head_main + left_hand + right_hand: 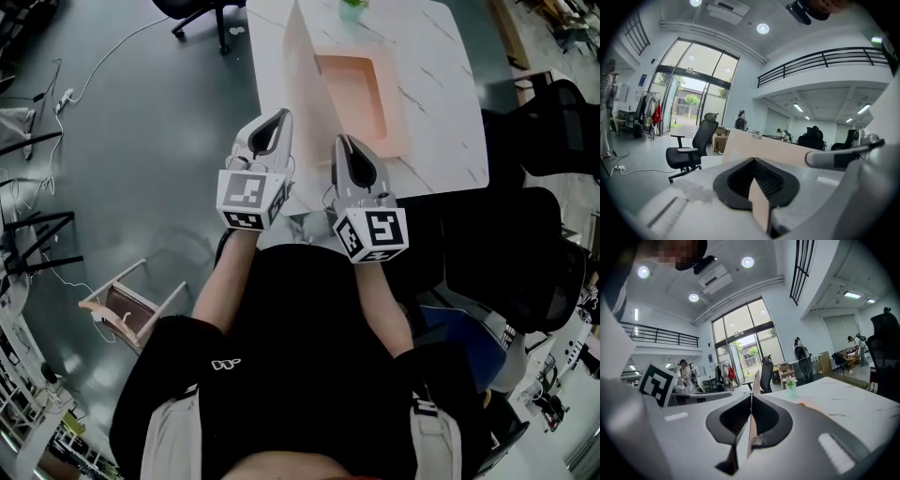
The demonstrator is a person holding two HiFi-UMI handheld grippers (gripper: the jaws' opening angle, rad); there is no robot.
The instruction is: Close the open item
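An open pale pink box (354,94) lies on the white marble table (450,112), and its lid (305,84) stands upright along the box's left side. My left gripper (279,116) is just left of the lid, near the table's front edge. In the left gripper view the jaws (754,161) are closed on a thin pink flap (760,206), with the broad lid panel (764,146) beyond them. My right gripper (342,142) is at the lid's near end. Its jaws (751,398) are shut on the lid's thin edge (753,380), seen edge-on.
A small green plant pot (353,7) stands at the table's far end. A black office chair (199,13) is at the far left of the table and a dark chair (525,248) on the right. Cables (66,94) and a wooden frame (131,305) lie on the grey floor.
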